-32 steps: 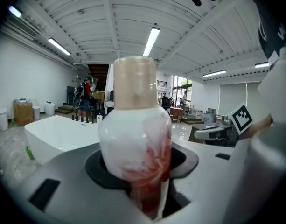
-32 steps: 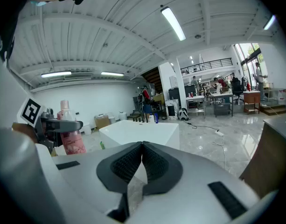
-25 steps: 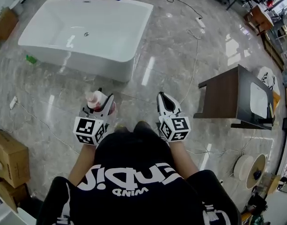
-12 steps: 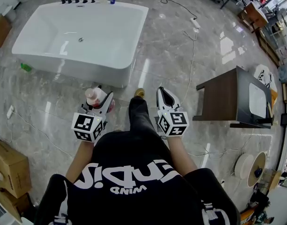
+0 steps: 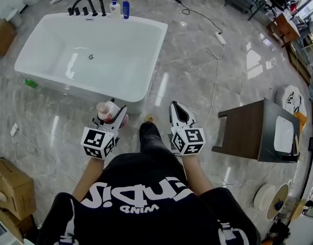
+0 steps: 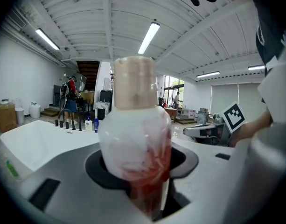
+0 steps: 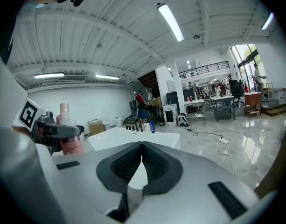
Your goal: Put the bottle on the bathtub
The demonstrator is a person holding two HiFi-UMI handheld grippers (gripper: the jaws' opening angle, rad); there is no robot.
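My left gripper (image 5: 111, 115) is shut on a white bottle (image 5: 106, 109) with a beige cap and a red-pink lower part, held upright just short of the bathtub's near rim. In the left gripper view the bottle (image 6: 136, 146) fills the middle, clamped between the jaws. The white bathtub (image 5: 146, 34) lies ahead, with dark taps and two small bottles (image 5: 119, 8) on its far rim. My right gripper (image 5: 179, 113) is shut and holds nothing; its jaw tips (image 7: 142, 146) meet. The held bottle (image 7: 68, 136) shows at the left of the right gripper view.
A dark wooden side table (image 5: 248, 129) stands to the right. A white power cable (image 5: 213, 70) runs across the marble floor. Cardboard boxes (image 5: 10, 185) sit at the left. A small green item (image 5: 30, 83) lies beside the tub. A foot (image 5: 149, 119) shows between the grippers.
The bathtub has come closer as the person walked towards it. Both grippers kept their pose; the left still holds the bottle.
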